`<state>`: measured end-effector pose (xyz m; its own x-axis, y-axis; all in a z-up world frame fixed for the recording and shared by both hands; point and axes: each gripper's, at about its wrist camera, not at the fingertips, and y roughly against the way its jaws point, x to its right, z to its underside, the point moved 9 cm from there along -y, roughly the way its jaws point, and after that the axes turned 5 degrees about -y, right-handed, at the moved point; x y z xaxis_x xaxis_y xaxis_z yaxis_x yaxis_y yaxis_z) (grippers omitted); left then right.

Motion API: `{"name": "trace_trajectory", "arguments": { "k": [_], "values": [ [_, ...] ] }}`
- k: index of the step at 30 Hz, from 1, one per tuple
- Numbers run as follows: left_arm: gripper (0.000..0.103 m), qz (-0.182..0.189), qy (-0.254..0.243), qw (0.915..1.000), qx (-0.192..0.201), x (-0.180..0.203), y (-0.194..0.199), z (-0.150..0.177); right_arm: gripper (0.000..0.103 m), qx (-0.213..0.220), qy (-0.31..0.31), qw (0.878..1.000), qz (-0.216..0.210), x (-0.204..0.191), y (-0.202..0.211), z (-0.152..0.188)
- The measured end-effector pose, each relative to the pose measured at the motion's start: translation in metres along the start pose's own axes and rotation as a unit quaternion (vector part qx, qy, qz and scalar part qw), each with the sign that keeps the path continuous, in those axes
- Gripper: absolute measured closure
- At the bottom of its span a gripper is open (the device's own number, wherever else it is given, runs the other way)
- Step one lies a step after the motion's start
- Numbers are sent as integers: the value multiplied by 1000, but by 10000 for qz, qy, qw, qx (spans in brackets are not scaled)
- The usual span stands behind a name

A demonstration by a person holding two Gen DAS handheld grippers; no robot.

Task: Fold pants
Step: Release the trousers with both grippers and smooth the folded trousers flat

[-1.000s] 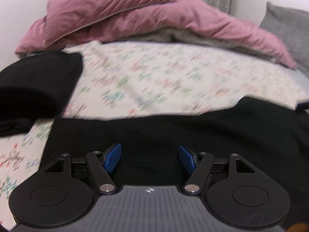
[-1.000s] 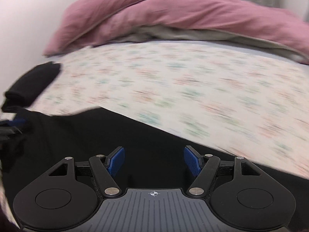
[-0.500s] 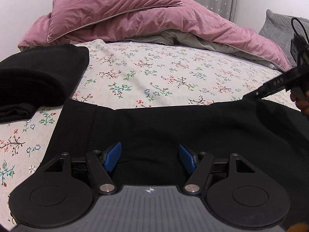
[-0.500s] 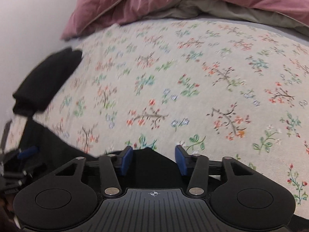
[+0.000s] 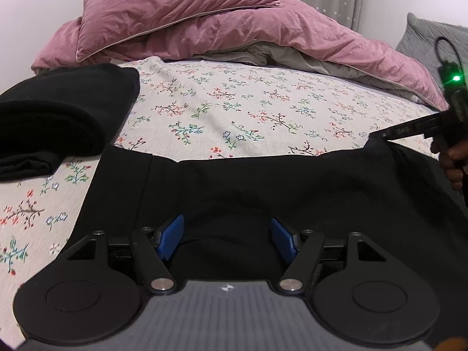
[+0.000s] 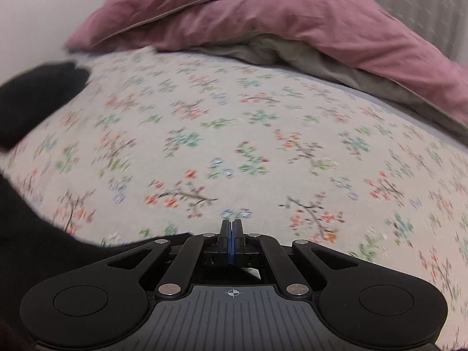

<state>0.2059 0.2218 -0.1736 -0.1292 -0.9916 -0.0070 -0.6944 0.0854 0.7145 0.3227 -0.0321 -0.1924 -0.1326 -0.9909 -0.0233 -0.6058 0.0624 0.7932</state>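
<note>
The black pants (image 5: 263, 193) are lying spread across the near part of the floral bed sheet (image 5: 234, 111). My right tool (image 6: 232, 228) is pinching their far right edge, pads pressed together on the fabric. My left tool (image 5: 228, 238) is hovering wide over the near cloth, gripping nothing. A folded black garment (image 5: 58, 111) is sitting far left, a pink duvet (image 5: 204, 23) beyond.

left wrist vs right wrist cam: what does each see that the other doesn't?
Left wrist only: the open left gripper over the spread black pants, the right gripper from the side at the pants' far edge, the hand holding it, a grey pillow.

Right wrist only: its pads pressed shut.

Both: floral sheet, pink duvet, folded black pile.
</note>
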Motion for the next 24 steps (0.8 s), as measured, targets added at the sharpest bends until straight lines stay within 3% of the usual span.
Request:
{"name": "trace_trajectory", "arguments": {
  "k": [1, 3, 6, 8, 10, 14, 17, 24],
  "values": [
    [11, 6, 66, 10000, 14, -1, 3, 0, 93, 48, -132, 9999, -29, 4, 6, -2],
    [10, -22, 175, 9998, 60, 0, 10, -1, 93, 110, -245, 9996, -111, 12, 25, -1],
    [2, -112, 262, 9995, 111, 5, 21, -3, 80, 219, -474, 9984, -236, 30, 62, 6],
    [0, -91, 342, 9992, 204, 13, 30, -5, 57, 308, -643, 9972, -222, 42, 86, 14],
    [0, -16, 493, 9985, 226, 22, 37, -6, 46, 400, -804, 9957, -210, 58, 111, 26],
    [0, -26, 392, 9992, 114, 49, 48, -7, 41, 329, -995, 9945, 32, 87, 147, 51],
    [0, -82, 233, 9997, 30, 72, 55, -6, 29, 353, -1127, 9927, 233, 111, 179, 75],
    [0, 85, 141, 9998, -140, 120, 63, 1, 27, 263, -1548, 9837, 878, 174, 239, 147]
  ]
}}
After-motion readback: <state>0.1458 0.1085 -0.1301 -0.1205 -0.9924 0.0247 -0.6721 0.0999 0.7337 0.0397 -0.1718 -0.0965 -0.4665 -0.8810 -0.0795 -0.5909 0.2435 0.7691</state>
